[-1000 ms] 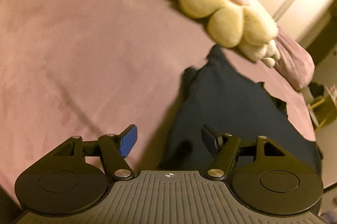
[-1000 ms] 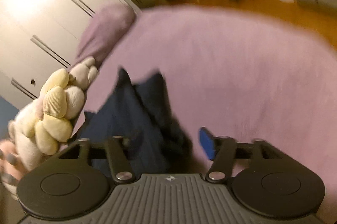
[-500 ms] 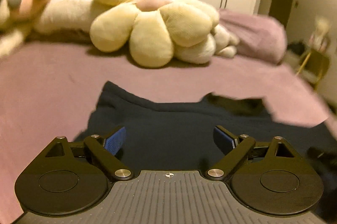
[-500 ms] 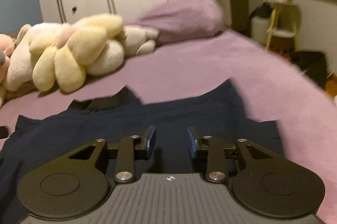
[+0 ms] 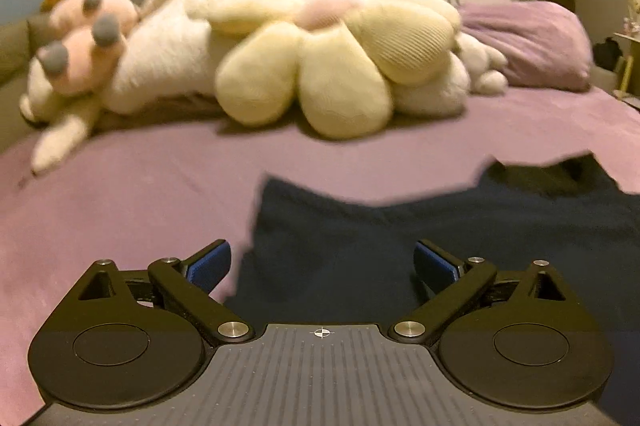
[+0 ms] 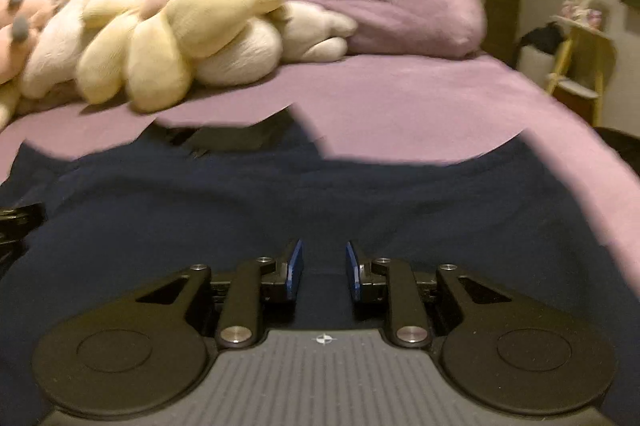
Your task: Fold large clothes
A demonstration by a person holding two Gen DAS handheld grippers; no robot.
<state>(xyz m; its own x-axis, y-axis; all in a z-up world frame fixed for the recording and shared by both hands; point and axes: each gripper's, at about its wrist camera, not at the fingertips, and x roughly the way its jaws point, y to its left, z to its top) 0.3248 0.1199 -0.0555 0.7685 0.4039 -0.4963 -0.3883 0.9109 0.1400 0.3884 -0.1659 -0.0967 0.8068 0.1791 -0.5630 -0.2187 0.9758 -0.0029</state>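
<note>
With the navy garment [image 6: 280, 209] spread nearer me than the plush flower [image 5: 332, 65], my left gripper [image 5: 322, 262] is opening, my right gripper [image 6: 322, 268] is closing with nothing visibly pinched; I should grip one layer.

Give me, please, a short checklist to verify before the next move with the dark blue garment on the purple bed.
1. Dark navy fabric garment lies spread on the purple bed cover: ok.
2. Left gripper jaws opening, nothing between them: ok.
3. Right gripper jaws closing, no cloth pinched yet: not ok.
4. Cream flower-shaped plush toy apart from garment: ok.
5. Garment free of wrinkles: cannot tell.
</note>
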